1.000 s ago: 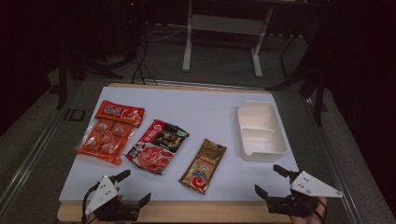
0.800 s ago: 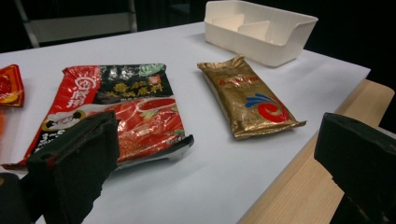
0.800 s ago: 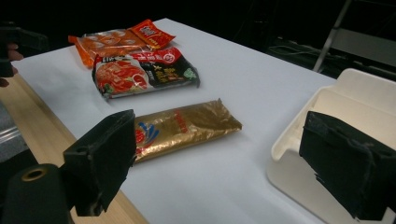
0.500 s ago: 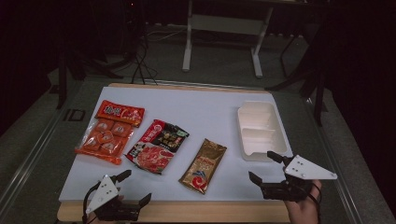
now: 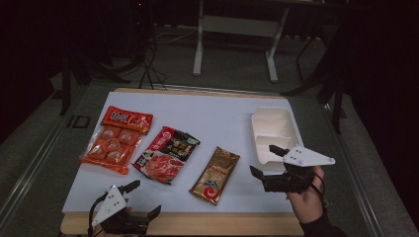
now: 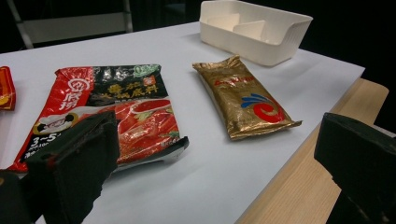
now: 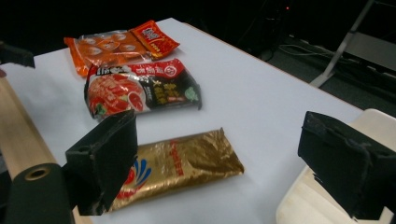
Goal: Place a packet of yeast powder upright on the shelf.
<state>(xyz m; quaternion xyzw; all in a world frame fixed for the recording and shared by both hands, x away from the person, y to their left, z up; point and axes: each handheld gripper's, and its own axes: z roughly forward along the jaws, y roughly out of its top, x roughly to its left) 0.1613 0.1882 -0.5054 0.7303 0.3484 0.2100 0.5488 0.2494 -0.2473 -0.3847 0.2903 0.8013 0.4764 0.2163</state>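
Observation:
Several snack packets lie on the white board: an orange packet (image 5: pixel 109 148) with a red packet (image 5: pixel 127 118) behind it at the left, a red-and-black packet (image 5: pixel 167 154) in the middle, a gold packet (image 5: pixel 215 175) to its right. A white divided tray (image 5: pixel 274 136) stands at the right. My left gripper (image 5: pixel 146 197) is open over the near wooden edge, left of the gold packet (image 6: pixel 243 95) and short of the red-and-black packet (image 6: pixel 112 107). My right gripper (image 5: pixel 262 159) is open at the tray's near end, with the gold packet (image 7: pixel 182 163) low between its jaws.
The board's near side has a bare wooden table strip (image 5: pixel 197 224). Behind the table a dark floor holds a white stand (image 5: pixel 237 29) and cables (image 5: pixel 148 64). The tray's near wall (image 7: pixel 299 205) sits close under my right jaw.
My right gripper has moved forward and to the left, from the table's near right corner up to the tray's near end. The left gripper has stayed where it was.

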